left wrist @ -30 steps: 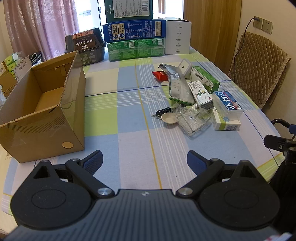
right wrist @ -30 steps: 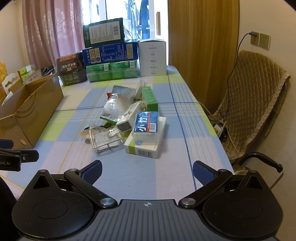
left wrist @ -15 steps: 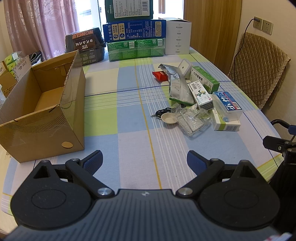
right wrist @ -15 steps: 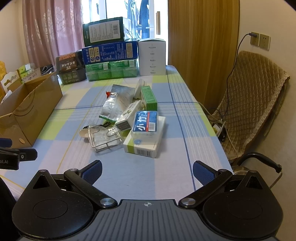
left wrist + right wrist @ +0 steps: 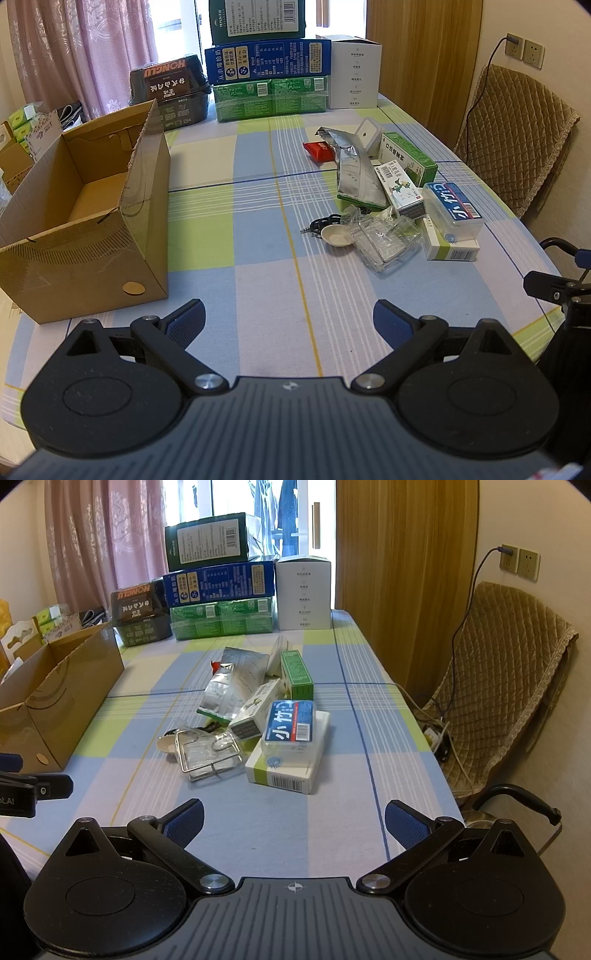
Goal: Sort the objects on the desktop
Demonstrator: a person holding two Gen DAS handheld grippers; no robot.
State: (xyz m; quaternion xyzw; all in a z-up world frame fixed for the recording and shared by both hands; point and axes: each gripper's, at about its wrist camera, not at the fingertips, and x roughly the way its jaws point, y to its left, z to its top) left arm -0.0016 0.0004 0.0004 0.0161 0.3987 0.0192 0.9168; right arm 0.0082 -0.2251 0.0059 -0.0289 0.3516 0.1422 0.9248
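While the left gripper (image 5: 288, 319) hangs over bare tablecloth (image 5: 258, 288) with its fingers spread wide and nothing between them, the left wrist view shows the open cardboard box (image 5: 92, 218) to its left and the clutter well ahead to the right; the crinkled foil pouch (image 5: 356, 173) looks light and slippery, best pinched at an edge; the clear plastic packaging (image 5: 384, 240) seems flimsy and likely to buckle.

From the right wrist view, the right gripper (image 5: 293, 819) is likewise wide apart and empty, near the pile; the blue-labelled clear case (image 5: 290, 729) lies on top of a white carton (image 5: 288, 760), both apparently stiff and light, so a grasp across the case's long sides should suit; the wire rack (image 5: 207, 753) beside it offers thin, slippery rods.
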